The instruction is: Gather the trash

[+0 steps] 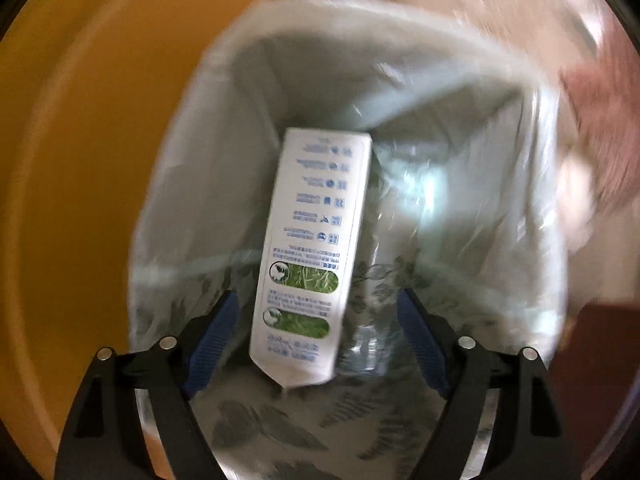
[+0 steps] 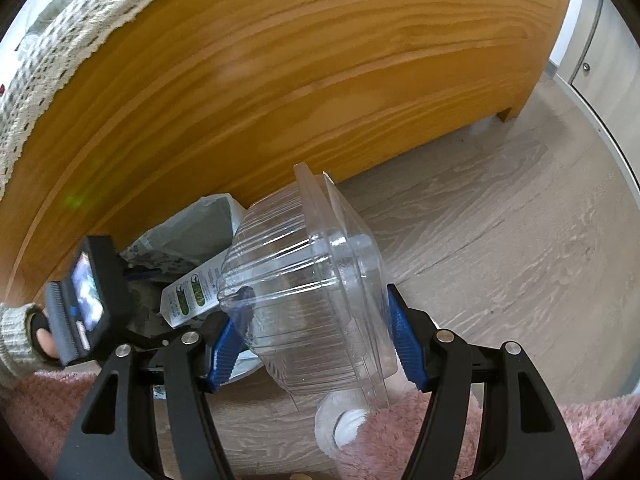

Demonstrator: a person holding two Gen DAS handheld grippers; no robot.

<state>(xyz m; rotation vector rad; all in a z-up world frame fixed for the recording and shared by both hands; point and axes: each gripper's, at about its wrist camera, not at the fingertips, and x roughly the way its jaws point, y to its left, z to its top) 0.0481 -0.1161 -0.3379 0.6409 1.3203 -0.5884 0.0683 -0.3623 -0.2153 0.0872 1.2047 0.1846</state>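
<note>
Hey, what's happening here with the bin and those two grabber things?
A person is clearing trash with a handheld gripper in each hand. The left gripper hangs open over the lined bin, and the milk carton lies inside, not gripped. The right gripper is closed on a clear plastic container, held beside the bin above the floor, not yet dropped in.

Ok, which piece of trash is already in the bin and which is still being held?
The white carton sits in the lined bin, free of the left gripper. The clear plastic clamshell is clamped in the right gripper.
</note>
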